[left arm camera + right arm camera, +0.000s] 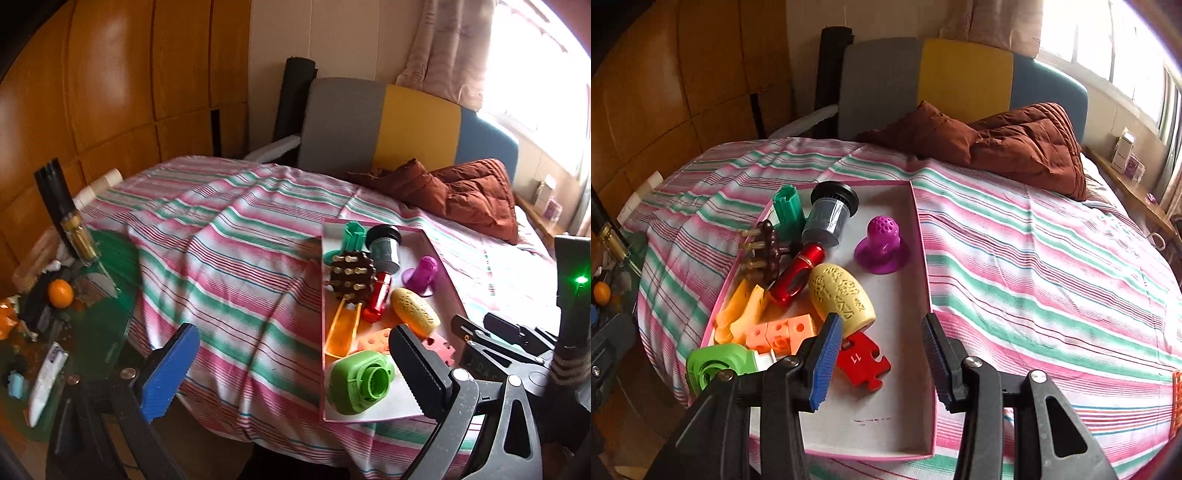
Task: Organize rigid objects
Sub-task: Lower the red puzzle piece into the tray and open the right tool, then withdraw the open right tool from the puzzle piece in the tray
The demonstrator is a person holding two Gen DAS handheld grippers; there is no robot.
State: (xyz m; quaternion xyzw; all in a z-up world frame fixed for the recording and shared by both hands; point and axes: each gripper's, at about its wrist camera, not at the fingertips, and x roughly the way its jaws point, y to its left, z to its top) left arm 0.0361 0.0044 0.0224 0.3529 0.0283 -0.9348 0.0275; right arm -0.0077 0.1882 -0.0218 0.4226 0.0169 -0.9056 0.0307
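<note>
A pink-rimmed white tray lies on the striped bed. It holds a green cylinder, a grey filter, a purple knob, a red tube, a yellow carved egg, orange cubes, a lime ring and a red puzzle piece. My right gripper hovers over the tray's near end, open, with nothing between its pads. My left gripper stands wide open above the sheet, left of the tray, and is empty.
A brown quilt lies bunched by the grey, yellow and blue headboard. Left of the bed is a cluttered glass table with an orange and a white tube. An orange grid piece lies at the bed's right edge.
</note>
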